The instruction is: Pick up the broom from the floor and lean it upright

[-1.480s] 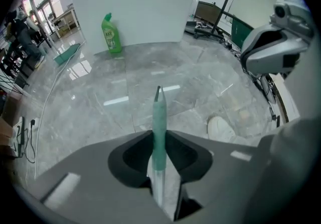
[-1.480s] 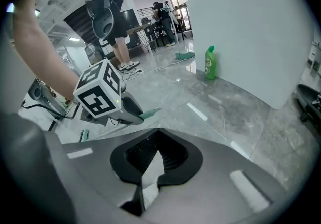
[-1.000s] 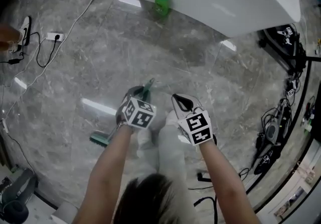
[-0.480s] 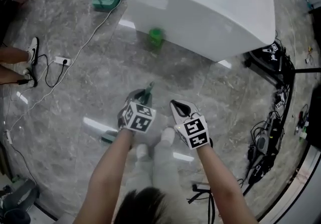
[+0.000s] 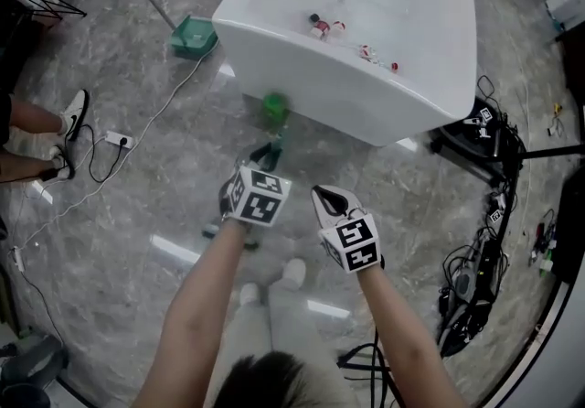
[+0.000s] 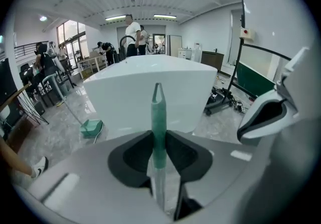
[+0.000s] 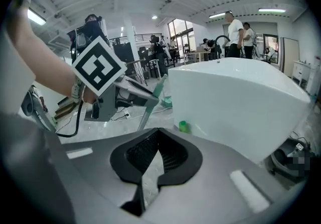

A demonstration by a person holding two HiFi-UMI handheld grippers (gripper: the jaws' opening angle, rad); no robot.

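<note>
The broom has a green grip [image 6: 158, 112] on a silver shaft. My left gripper [image 6: 158, 142] is shut on that grip, whose pointed tip sticks out past the jaws toward the white bathtub [image 6: 150, 87]. In the head view the left gripper [image 5: 265, 159] is raised in front of me, and the broom's brush end [image 5: 214, 230] shows low behind the marker cube. To its right, my right gripper [image 5: 331, 198] has its jaws closed together on nothing. The right gripper view shows its own pads [image 7: 173, 155] meeting, with the left gripper [image 7: 131, 95] and broom shaft [image 7: 145, 115] to the upper left.
A big white bathtub [image 5: 366, 40] stands ahead, a green bottle [image 5: 273, 106] at its foot. A green dustpan [image 5: 194, 36] lies far left. A power strip [image 5: 119, 139] with cables and a person's shoes [image 5: 71, 118] are at left, black equipment and cables [image 5: 484, 132] at right.
Both grippers have risen and moved forward toward the bathtub. The left one has carried the broom's handle end up with it; the brush end has followed along the floor.
</note>
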